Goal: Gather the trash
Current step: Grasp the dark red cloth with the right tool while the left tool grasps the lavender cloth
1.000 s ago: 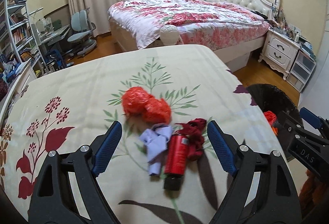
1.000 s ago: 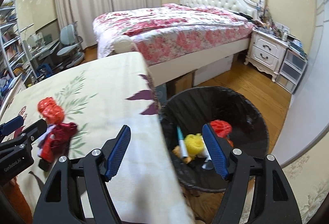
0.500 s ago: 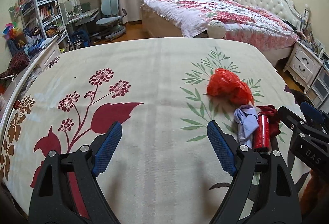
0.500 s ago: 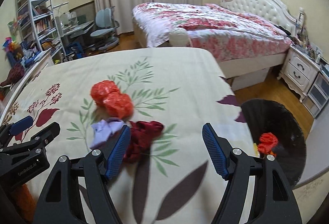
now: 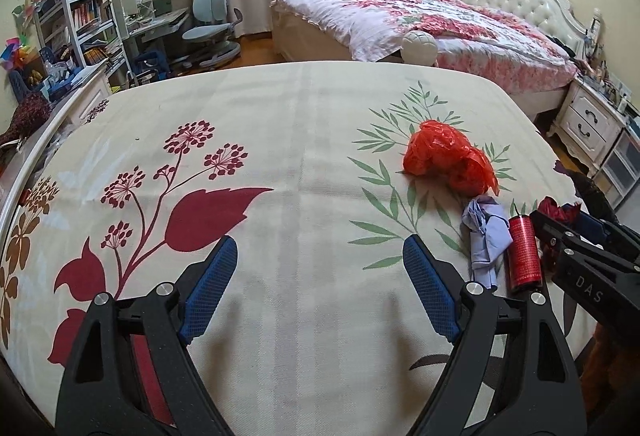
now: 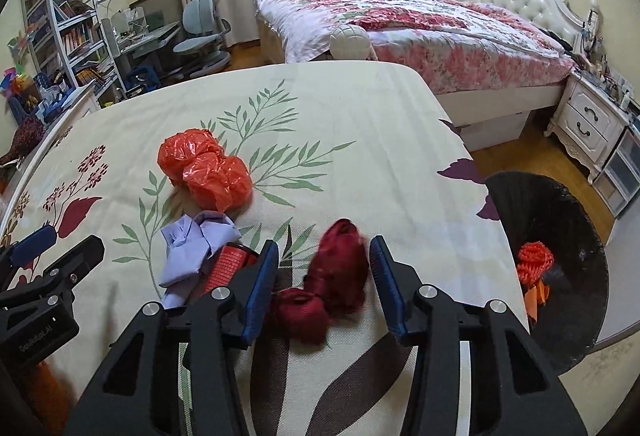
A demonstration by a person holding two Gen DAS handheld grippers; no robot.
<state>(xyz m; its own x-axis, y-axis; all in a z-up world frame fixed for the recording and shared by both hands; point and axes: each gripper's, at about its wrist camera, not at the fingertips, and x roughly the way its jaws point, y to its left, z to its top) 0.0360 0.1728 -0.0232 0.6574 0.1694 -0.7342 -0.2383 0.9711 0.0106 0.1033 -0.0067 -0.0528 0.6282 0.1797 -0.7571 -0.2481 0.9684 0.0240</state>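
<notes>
Now the right gripper point(image 6: 324, 276) is open around the dark red wad point(image 6: 336, 280); it should close low on its middle. The left gripper point(image 5: 320, 288) waits open, empty.

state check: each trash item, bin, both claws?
right claw: open, straddling dark red wad
dark red wad: on table, ungrasped
left claw: open, empty
orange bag: crumpled, on table
lilac paper: crumpled, on table
red can: lying down
bin: open, partly filled
</notes>
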